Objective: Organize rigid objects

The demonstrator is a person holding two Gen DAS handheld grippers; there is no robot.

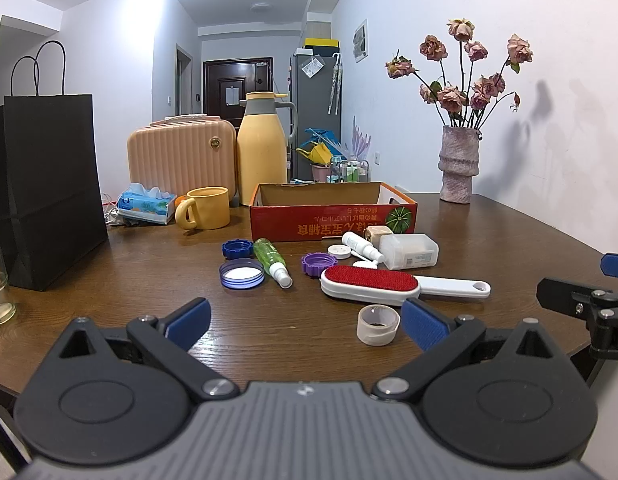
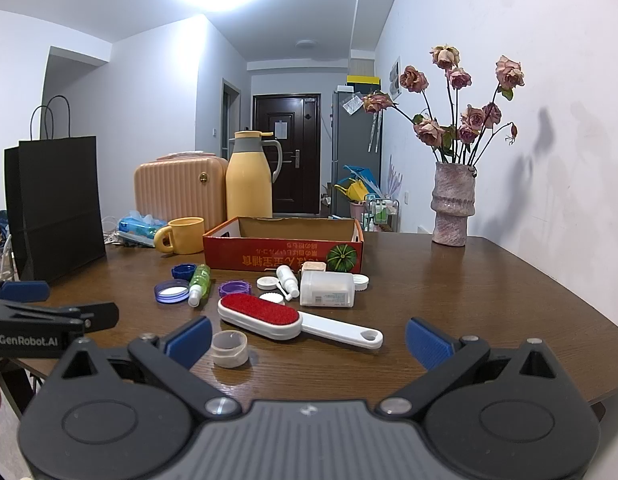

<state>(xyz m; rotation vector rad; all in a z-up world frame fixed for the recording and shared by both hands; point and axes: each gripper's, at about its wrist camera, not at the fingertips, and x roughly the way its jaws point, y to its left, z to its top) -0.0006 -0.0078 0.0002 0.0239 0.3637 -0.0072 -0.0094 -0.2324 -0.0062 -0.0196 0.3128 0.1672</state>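
Observation:
A red cardboard box (image 1: 333, 222) (image 2: 283, 254) stands open on the wooden table. In front of it lie a red-and-white lint brush (image 1: 389, 284) (image 2: 285, 318), a green spray bottle (image 1: 271, 256) (image 2: 199, 280), a white bottle (image 1: 363, 246) (image 2: 289, 278), a white plastic case (image 1: 409, 251) (image 2: 327, 289), blue lids (image 1: 241, 274) (image 2: 172, 292), a purple lid (image 1: 317, 263) (image 2: 235, 289) and a tape roll (image 1: 377, 325) (image 2: 230, 348). My left gripper (image 1: 305, 324) is open and empty, near the tape roll. My right gripper (image 2: 309, 342) is open and empty, before the brush handle.
A black paper bag (image 1: 49, 192) (image 2: 57, 208) stands at the left. A yellow mug (image 1: 205, 208), tissue pack (image 1: 147, 203), peach case (image 1: 181, 152) and yellow thermos (image 1: 263, 148) stand behind. A vase of dried roses (image 1: 457, 164) (image 2: 452, 208) stands at the back right.

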